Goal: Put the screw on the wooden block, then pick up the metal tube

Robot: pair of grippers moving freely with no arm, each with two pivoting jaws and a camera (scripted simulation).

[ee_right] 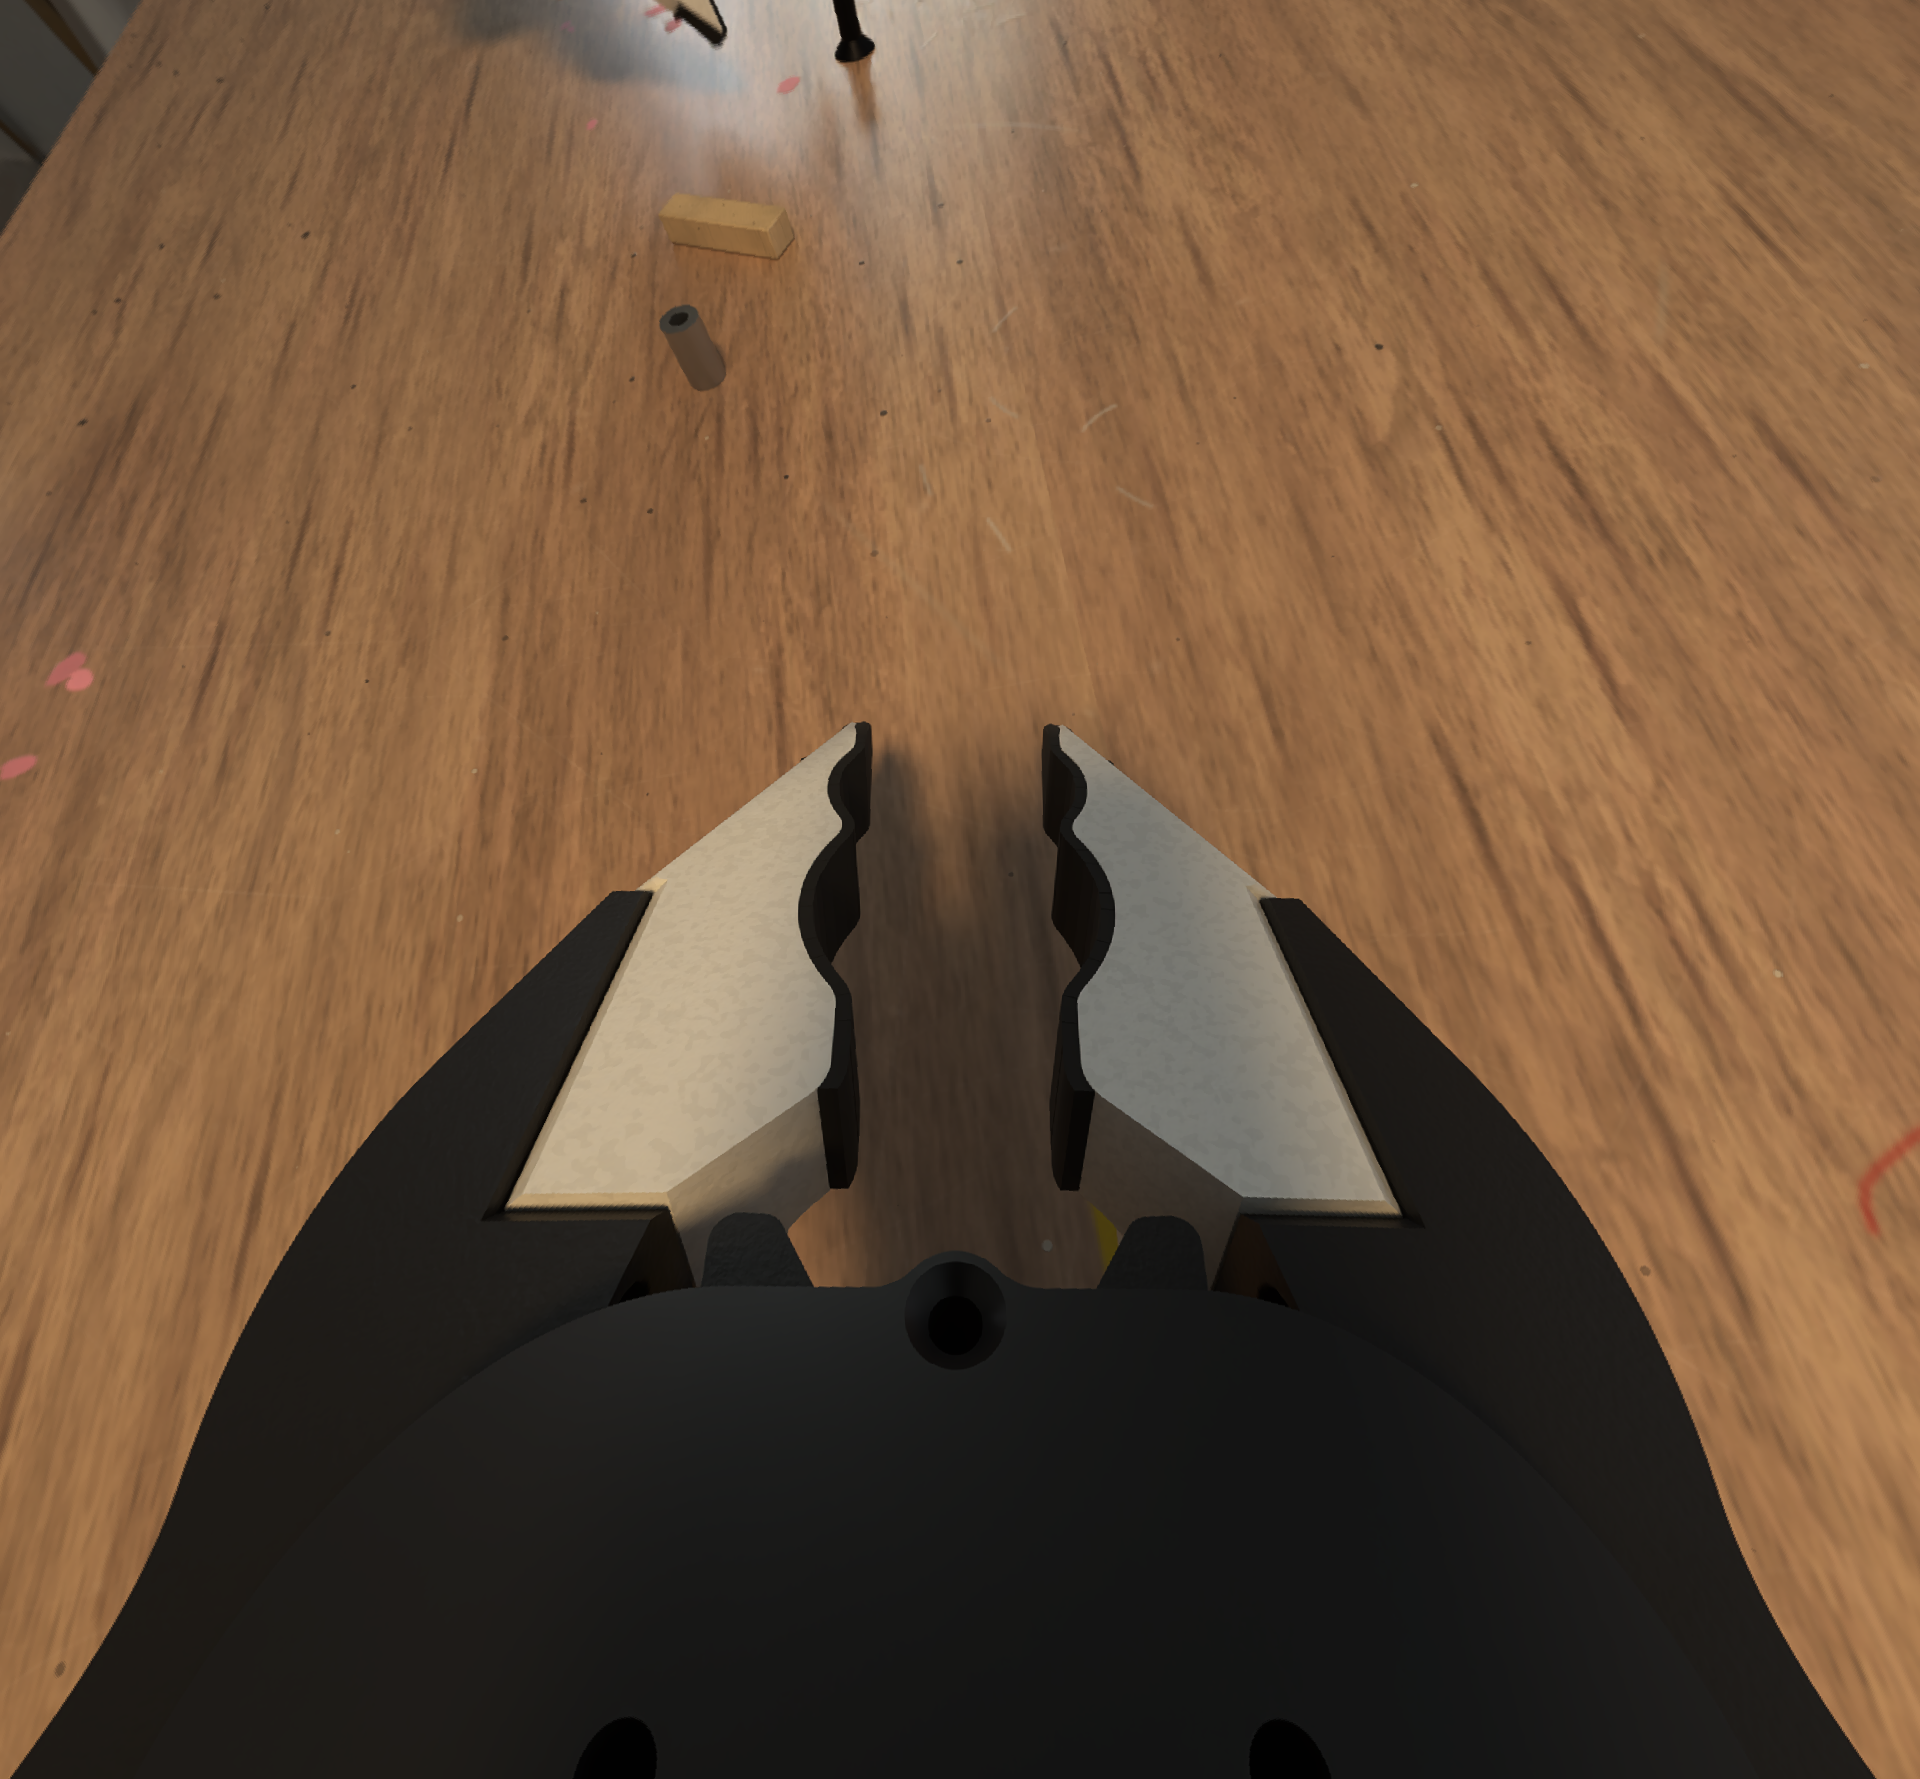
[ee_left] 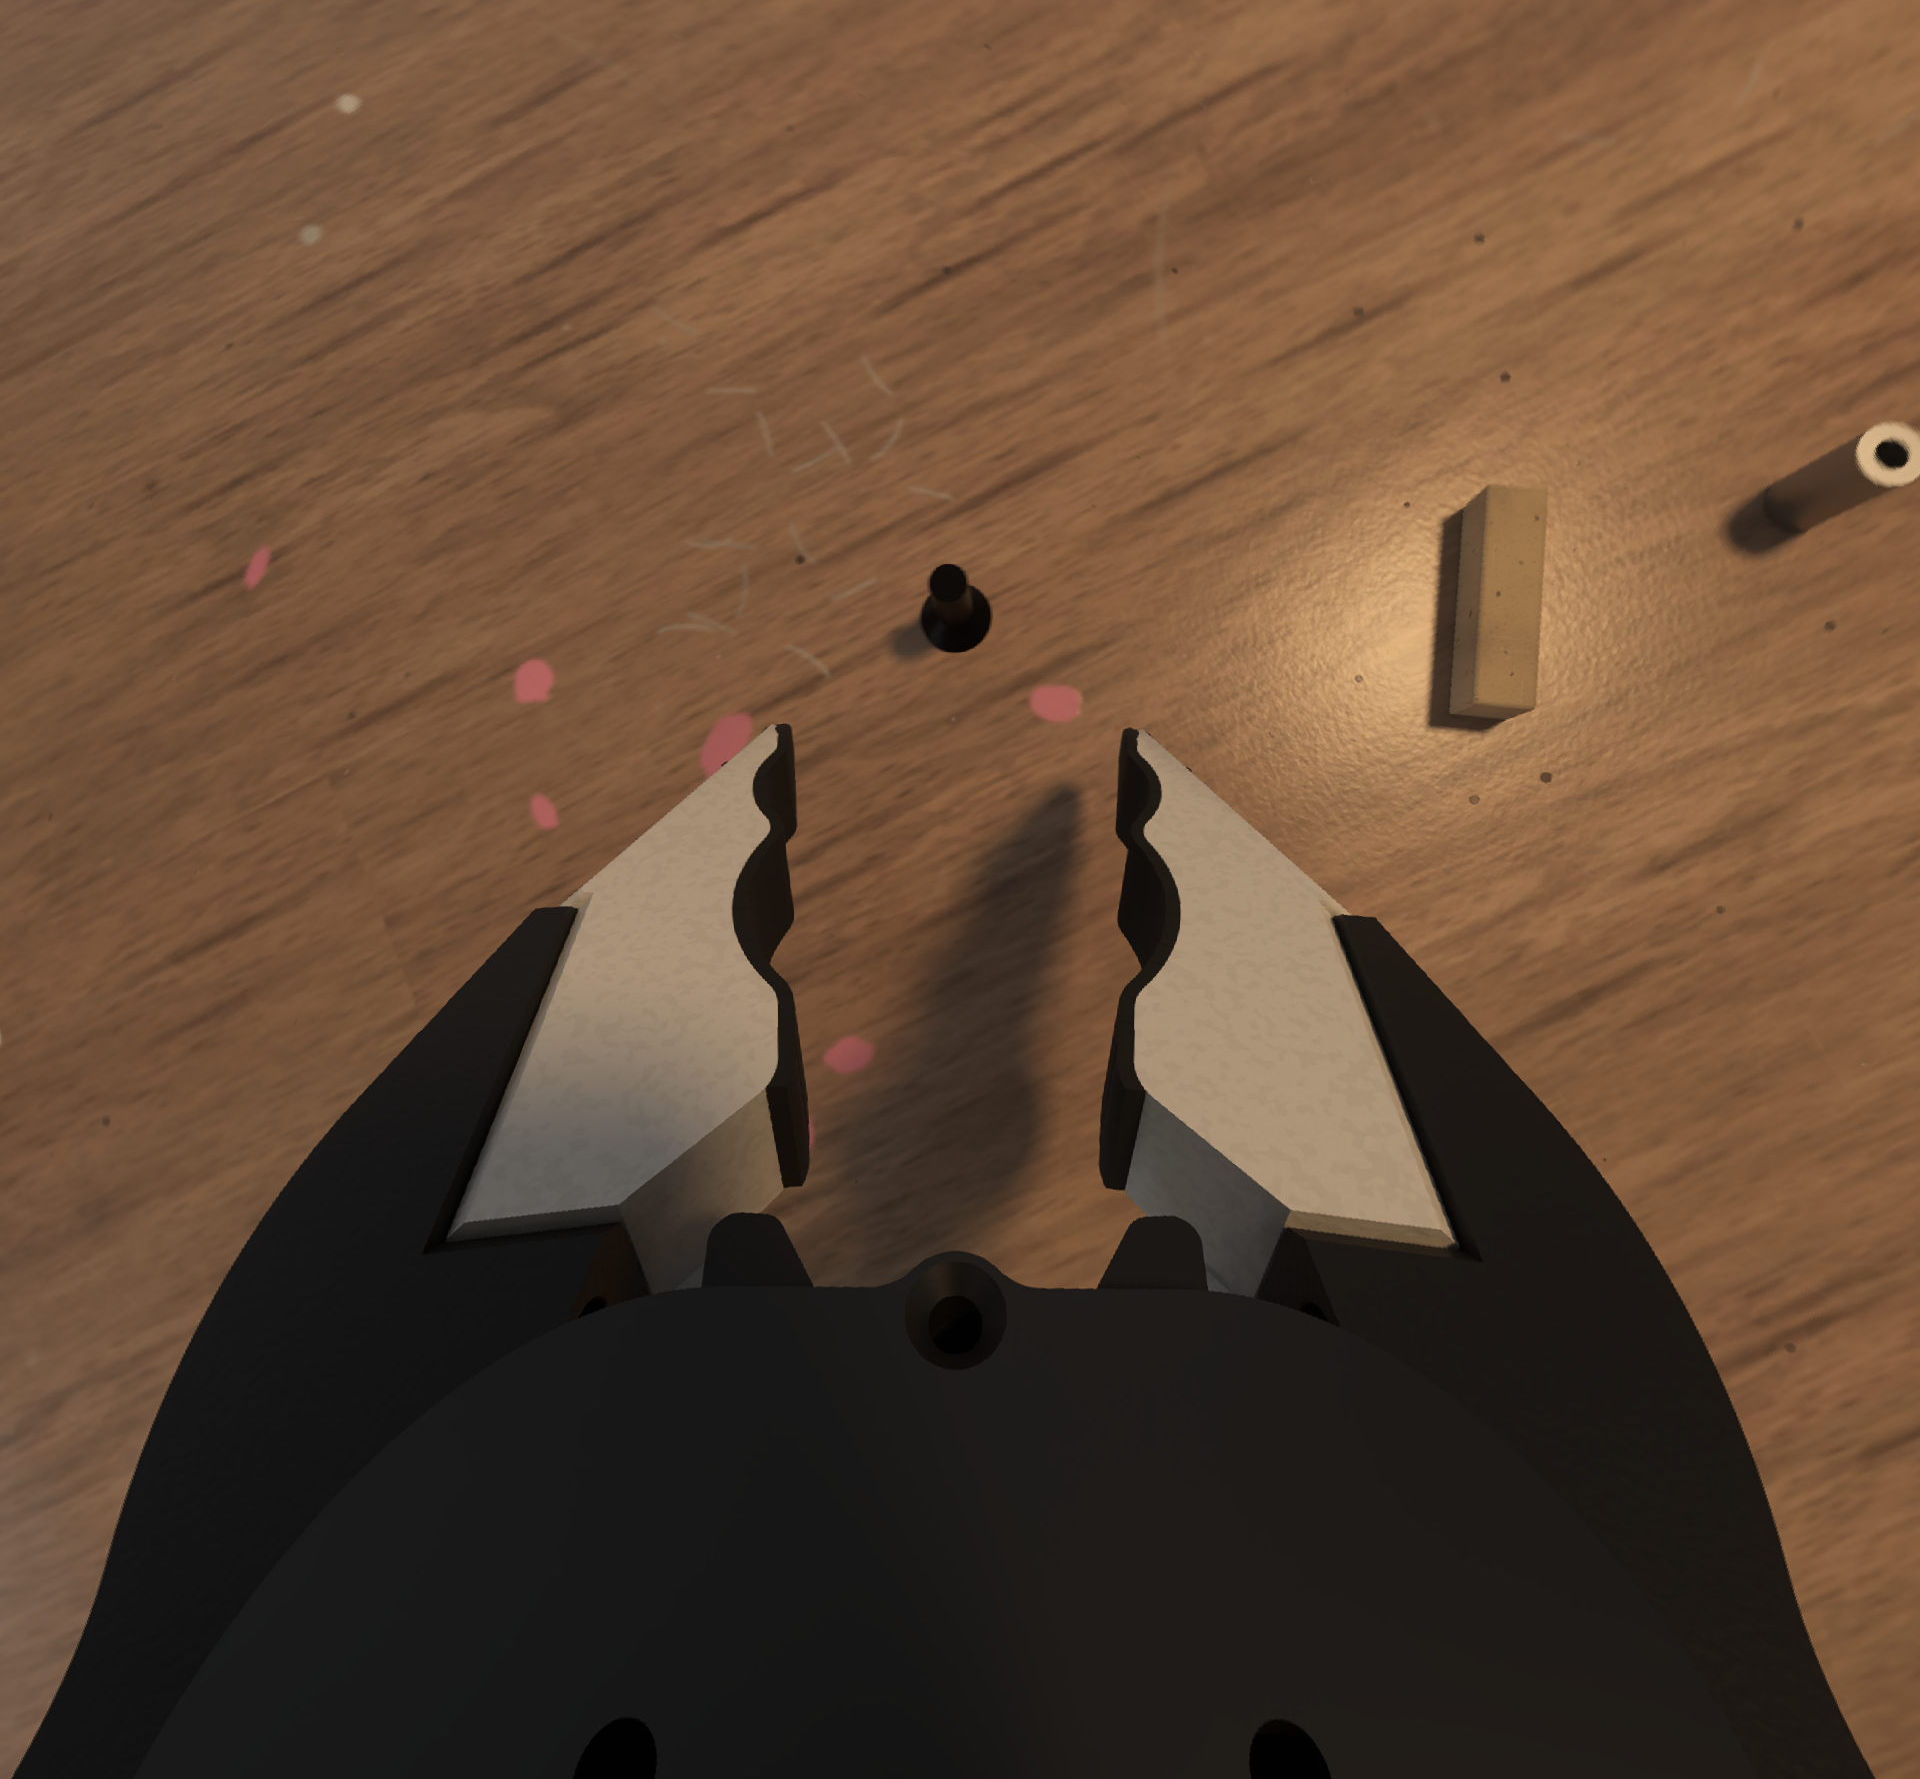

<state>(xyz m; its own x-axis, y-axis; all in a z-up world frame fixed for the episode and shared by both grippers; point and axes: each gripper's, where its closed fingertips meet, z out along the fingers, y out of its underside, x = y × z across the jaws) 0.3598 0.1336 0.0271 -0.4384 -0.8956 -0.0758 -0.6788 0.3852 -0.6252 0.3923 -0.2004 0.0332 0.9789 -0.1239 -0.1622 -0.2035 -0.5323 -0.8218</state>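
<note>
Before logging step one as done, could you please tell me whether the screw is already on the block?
No, the screw stands head-down on the table, well apart from the block.

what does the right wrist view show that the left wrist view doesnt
Only the right wrist view shows the right gripper, open over bare table, the left gripper from outside, and the table's left edge. Only the left wrist view shows the left gripper head-on, open, short of the screw. Both show the screw standing head-down, the wooden block, the metal tube and the table, with pink spots.
</note>
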